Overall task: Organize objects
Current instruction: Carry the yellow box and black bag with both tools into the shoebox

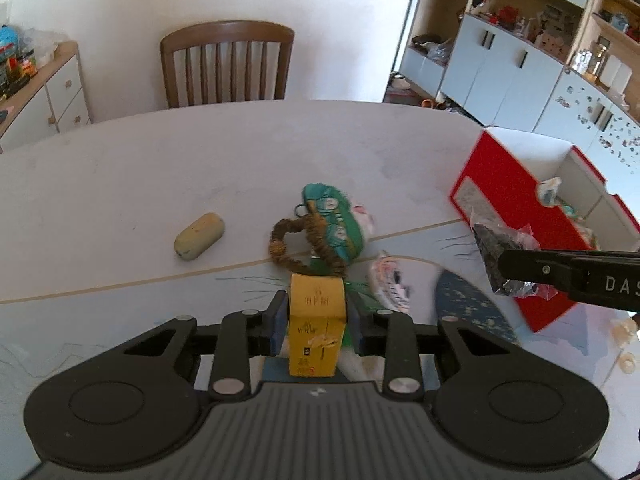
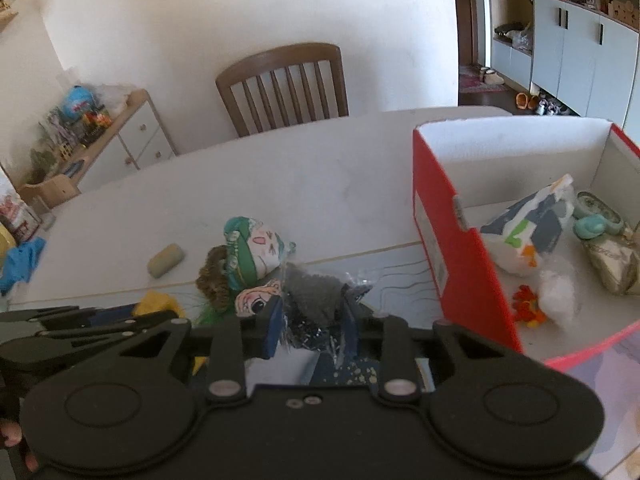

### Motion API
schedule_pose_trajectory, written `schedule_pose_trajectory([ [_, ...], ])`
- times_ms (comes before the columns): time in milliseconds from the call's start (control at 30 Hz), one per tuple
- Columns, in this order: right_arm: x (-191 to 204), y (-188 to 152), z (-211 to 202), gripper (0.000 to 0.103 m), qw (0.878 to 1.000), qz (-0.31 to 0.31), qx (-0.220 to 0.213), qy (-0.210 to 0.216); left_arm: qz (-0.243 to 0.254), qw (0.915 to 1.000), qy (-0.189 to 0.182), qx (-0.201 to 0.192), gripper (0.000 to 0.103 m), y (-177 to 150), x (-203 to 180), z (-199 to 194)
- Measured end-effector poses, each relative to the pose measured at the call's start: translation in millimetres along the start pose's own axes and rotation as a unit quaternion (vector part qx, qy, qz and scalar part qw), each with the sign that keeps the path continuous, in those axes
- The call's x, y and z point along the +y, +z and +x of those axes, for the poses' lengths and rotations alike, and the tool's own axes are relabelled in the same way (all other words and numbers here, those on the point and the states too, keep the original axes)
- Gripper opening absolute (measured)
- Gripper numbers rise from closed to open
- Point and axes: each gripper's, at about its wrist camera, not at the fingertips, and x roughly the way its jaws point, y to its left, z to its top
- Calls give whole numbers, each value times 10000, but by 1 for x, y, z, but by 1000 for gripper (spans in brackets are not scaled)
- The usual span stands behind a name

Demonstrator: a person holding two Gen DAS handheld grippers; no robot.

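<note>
Left wrist: L tongs (image 1: 316, 322) clamp yellow box (image 1: 317, 328); R tongs (image 2: 314, 330) grip grey packet (image 2: 316, 304) beside red box (image 2: 452, 248) wall.

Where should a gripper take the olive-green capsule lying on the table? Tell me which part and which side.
Grip the olive-green capsule across its short middle, coming down from above. It lies flat on the table, alone, with bare surface on both long sides, so fingers probably fit either side. Its rounded ends would likely slip out of an end-to-end grip.
</note>
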Motion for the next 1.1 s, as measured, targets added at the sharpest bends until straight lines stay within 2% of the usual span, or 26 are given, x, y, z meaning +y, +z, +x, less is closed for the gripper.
schedule_pose_trajectory([
  [100, -3, -1, -17, 30, 9999, -9, -95, 51, 61, 10000, -50, -58, 20, -1, -7, -12],
  [267, -9, -4, -44, 30, 9997, -65, -226, 107, 322, 9992, -102, -220, 20, -7, -19, -28],
  [467, -18, -14, -61, 30, 9996, -118, -239, 96, 169, 9997, -92, -139, 21, -18, -12, -27],
  [567, -23, -21, -65, 30, 9997, -51, -203, 107, 176, 9998, -72, -75, 30, -24, -9, -24],
  [600, -25, -23, -65, 30, 9998, -42, -194, 100, 160, 9999, -43, -51, 37, -26, -8, -23],
  [633, -27, -26, -67, 30, 9998, -27, -182, 99, 146, 9999, -33, -39, 51, -28, -7, -21],
  [700, -31, -30, -68, 30, 9998, 9, -148, 110, 142, 9999, -13, -62, 71, -31, -6, -19],
  [1100, -45, -44, -74, 30, 10000, -22, 62, 32, 194, 9994, 282, 2, 73, -35, -6, 34],
])
